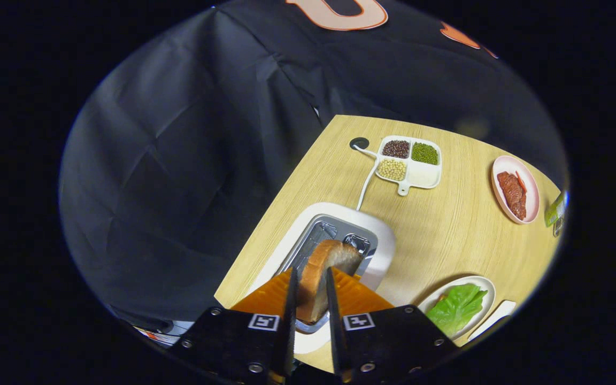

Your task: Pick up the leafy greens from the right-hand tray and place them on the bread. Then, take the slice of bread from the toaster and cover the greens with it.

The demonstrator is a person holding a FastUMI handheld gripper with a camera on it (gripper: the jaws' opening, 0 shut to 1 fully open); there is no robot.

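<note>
Bread slice (pixel 323 278) clamped on its flat faces between the gripper (pixel 310 299) fingers, above the toaster (pixel 377 235) slot. Greens (pixel 455 307) lie on a plate to the right, near.

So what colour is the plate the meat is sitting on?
Pink plate, seen best in the gripper view; gripper shut on the bread slice.

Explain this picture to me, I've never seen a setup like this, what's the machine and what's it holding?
It is a handheld gripper that a person carries, and the camera rides on it, looking forward along its two fingers. The jaws are closed on a bread slice standing upright over the toaster. On the wooden table beyond lie a divided tray of beans, a pink plate with meat, and, beside the fingers, a plate with a green leaf.
</note>
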